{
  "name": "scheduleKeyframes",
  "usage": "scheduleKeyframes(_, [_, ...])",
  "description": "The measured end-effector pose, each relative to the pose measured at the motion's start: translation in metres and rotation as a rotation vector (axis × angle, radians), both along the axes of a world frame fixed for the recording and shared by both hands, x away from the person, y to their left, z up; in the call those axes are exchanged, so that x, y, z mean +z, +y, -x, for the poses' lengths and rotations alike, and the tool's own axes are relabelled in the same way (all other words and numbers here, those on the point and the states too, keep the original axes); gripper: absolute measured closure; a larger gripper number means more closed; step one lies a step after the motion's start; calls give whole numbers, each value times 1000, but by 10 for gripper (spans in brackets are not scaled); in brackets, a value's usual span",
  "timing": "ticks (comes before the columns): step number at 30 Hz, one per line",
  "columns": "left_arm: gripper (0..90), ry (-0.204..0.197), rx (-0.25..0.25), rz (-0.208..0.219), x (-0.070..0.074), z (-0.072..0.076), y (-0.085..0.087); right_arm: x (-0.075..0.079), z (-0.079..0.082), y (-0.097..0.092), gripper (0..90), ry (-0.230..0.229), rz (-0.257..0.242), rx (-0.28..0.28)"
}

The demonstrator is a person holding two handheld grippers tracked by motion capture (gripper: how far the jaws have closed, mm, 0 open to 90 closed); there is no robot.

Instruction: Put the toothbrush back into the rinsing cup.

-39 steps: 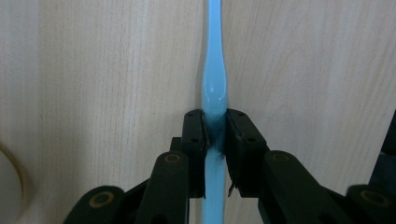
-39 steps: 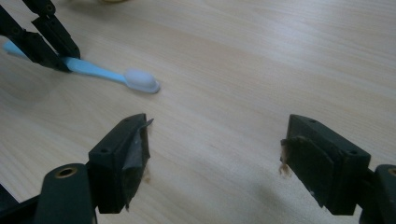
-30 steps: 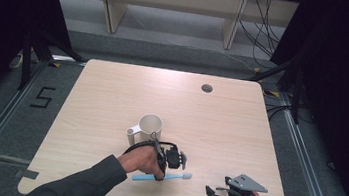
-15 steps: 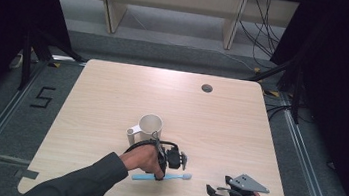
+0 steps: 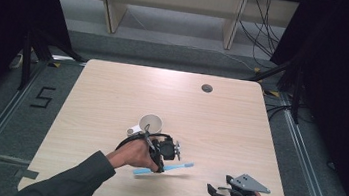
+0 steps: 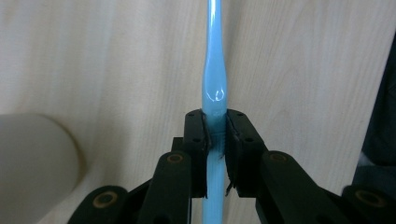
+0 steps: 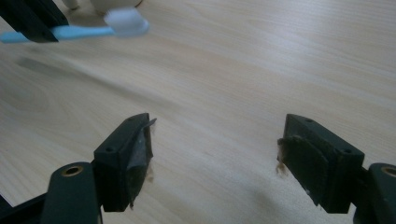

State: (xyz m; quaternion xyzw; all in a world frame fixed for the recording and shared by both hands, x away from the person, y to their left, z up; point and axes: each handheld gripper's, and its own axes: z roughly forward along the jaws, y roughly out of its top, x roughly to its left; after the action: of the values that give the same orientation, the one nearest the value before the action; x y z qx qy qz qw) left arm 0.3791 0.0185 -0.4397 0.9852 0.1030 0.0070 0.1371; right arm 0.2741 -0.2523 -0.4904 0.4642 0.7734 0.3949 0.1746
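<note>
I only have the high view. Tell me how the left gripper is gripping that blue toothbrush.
Observer: The left gripper is shut on the toothbrush, clamping its handle just below the wider bulge.
Operator: Report the right gripper's jaws.
Observer: The right gripper is open, jaws wide apart, nothing between them, above bare table.
Operator: Give me the brush head.
Observer: In the right gripper view the white bristle head hangs above the wood, its shadow beneath it.
</note>
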Motion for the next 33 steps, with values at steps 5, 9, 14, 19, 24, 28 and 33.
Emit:
scheduleKeyframes(5, [785, -54, 47, 95, 15, 0, 15, 0, 0, 0, 255, -5, 6, -6])
scheduleKeyframes(9, [785, -112, 88, 182, 24, 2, 25, 0, 0, 0, 255, 4, -5, -3])
scheduleKeyframes(14, [785, -142, 126, 298, 32, 11, 39, -1, -1, -1, 255, -12, -1, -9])
scheduleKeyframes(19, [784, -162, 138, 345, 34, 16, 50, -1, 0, -1, 256, -1, -7, -21])
scheduleKeyframes(24, [784, -193, 164, 411, 37, 19, 62, -1, -1, -1, 255, -9, 5, -10])
scheduleKeyframes(28, [785, -209, 195, 490, 43, 24, 73, 0, 1, 0, 255, 11, -17, -40])
scheduleKeyframes(33, [784, -233, 231, 558, 47, 28, 85, -1, -1, -1, 255, -21, 12, -8])
